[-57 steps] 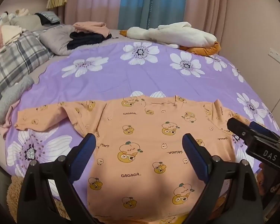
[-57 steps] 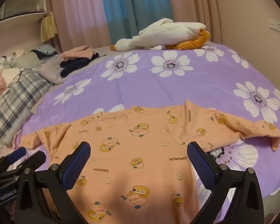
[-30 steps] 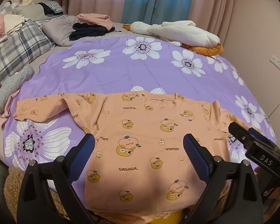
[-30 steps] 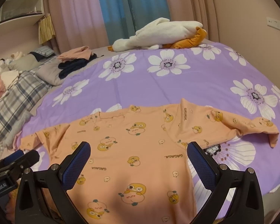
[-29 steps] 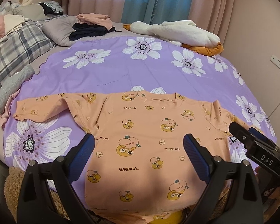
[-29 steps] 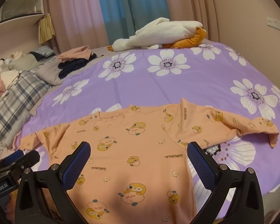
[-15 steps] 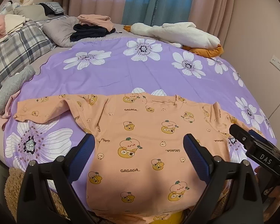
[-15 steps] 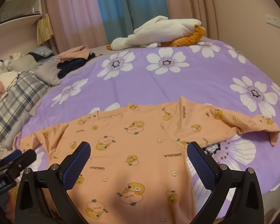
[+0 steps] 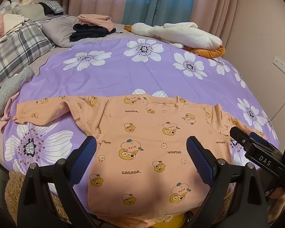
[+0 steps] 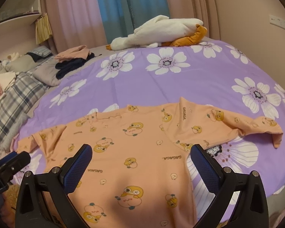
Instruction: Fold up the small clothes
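Note:
An orange long-sleeved child's shirt [image 9: 142, 142] with cartoon prints lies spread flat on the purple flowered bedspread [image 9: 123, 76], hem hanging over the near bed edge. Its left sleeve [image 9: 41, 111] stretches out sideways. In the right wrist view the shirt [image 10: 134, 152] shows its right sleeve [image 10: 256, 127] with the cuff crumpled. My left gripper [image 9: 141, 152] hovers open above the shirt's lower half, holding nothing. My right gripper [image 10: 141, 157] is open too, above the lower right of the shirt. The right gripper's body [image 9: 256, 152] shows at the right edge of the left wrist view.
A white and orange plush toy [image 9: 180, 36] lies at the far edge of the bed. Folded dark and pink clothes [image 9: 93, 28] sit on a grey pillow, with a plaid blanket [image 9: 15, 47] at the left. Curtains and a wall socket [image 10: 281, 23] lie beyond.
Both grippers have risen and drawn back slightly, so more of the bed shows. The shirt has not moved and both grippers stay open.

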The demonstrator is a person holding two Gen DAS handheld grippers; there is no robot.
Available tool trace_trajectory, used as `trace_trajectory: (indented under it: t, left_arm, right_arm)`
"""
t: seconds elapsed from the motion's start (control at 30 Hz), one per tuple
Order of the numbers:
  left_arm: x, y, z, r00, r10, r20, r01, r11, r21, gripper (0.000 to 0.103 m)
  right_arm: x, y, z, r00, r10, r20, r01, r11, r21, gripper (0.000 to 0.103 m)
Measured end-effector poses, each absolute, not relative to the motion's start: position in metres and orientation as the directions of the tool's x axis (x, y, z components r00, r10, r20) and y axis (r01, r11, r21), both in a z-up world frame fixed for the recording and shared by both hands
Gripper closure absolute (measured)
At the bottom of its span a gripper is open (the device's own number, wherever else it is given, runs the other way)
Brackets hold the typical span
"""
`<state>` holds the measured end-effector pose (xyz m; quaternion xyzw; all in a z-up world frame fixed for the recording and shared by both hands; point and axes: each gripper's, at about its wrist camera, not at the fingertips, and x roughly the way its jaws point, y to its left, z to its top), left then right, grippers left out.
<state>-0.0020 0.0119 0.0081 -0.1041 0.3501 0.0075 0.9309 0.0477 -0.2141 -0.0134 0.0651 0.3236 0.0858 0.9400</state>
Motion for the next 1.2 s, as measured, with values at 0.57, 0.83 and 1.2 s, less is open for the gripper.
trace_trajectory:
  t: [0.57,0.83,1.2]
  left_arm:
    - [0.004,0.010,0.002,0.737,-0.070,-0.673,-0.084,0.978,-0.193,0.007]
    - [0.007,0.010,-0.002,0.718,-0.082,-0.691,-0.081,0.976,-0.200,0.007]
    - [0.014,0.005,-0.007,0.691,-0.101,-0.715,-0.070,0.976,-0.206,0.007]
  right_arm:
    - [0.051,-0.218,-0.016,0.769,0.206,-0.606,-0.112,0.976,0.189,0.001]
    - [0.052,-0.219,-0.016,0.762,0.203,-0.615,-0.105,0.976,0.193,0.001]
    - [0.055,-0.223,-0.017,0.756,0.197,-0.624,-0.090,0.976,0.199,0.001]
